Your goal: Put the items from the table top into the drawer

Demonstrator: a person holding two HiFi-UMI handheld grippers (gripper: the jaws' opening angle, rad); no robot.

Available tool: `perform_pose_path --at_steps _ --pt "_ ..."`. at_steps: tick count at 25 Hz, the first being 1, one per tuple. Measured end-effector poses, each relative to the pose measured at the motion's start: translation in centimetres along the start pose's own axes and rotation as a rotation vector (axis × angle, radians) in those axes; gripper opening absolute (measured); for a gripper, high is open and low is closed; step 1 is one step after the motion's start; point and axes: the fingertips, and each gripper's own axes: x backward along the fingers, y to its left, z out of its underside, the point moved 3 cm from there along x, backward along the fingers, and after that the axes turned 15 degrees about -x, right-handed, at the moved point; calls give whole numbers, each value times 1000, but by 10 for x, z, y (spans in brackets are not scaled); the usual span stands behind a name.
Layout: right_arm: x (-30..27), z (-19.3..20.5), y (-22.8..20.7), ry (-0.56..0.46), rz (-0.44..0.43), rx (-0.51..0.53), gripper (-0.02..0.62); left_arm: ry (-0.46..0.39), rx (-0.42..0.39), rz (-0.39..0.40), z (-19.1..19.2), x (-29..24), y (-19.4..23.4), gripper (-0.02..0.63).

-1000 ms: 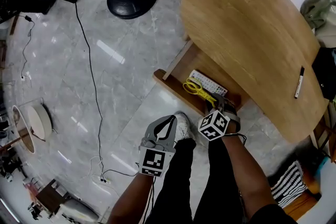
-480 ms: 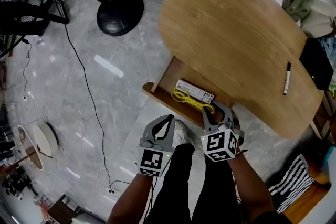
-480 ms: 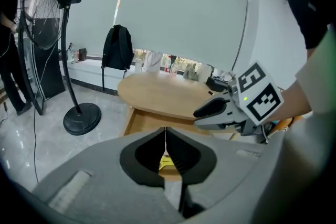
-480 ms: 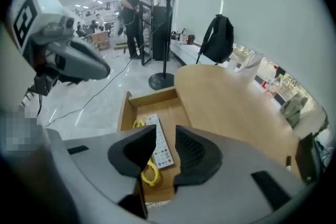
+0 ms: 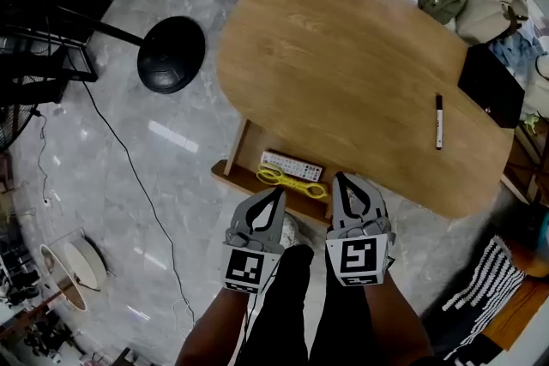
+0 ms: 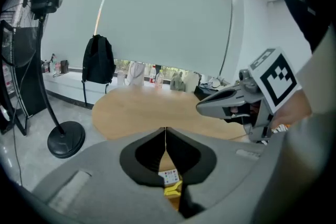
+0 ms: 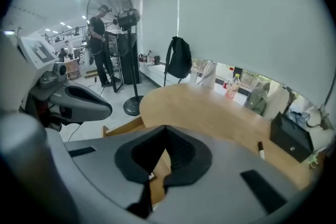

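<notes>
The left gripper (image 5: 276, 195) and right gripper (image 5: 345, 183) hang side by side at the front of the open drawer (image 5: 230, 173). Both have their jaws pressed together and empty, the right's having just closed. Yellow scissors (image 5: 292, 181) and a remote (image 5: 292, 165) lie in the drawer. Farther off, a marker (image 5: 439, 122) lies on the table (image 5: 343, 56).

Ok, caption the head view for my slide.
Left gripper shut, right gripper just closed on nothing, near an open drawer holding scissors and remote; a marker lies on the table.
</notes>
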Motion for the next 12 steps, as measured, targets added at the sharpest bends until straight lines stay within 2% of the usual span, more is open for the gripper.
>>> perform_pose_path --at_steps 6,12 --pt "19 -4 -48 -9 72 -68 -3 -30 -34 62 -37 -35 -14 18" --pt "37 -4 -114 -9 157 -122 -3 -50 -71 141 -71 -77 -39 18"
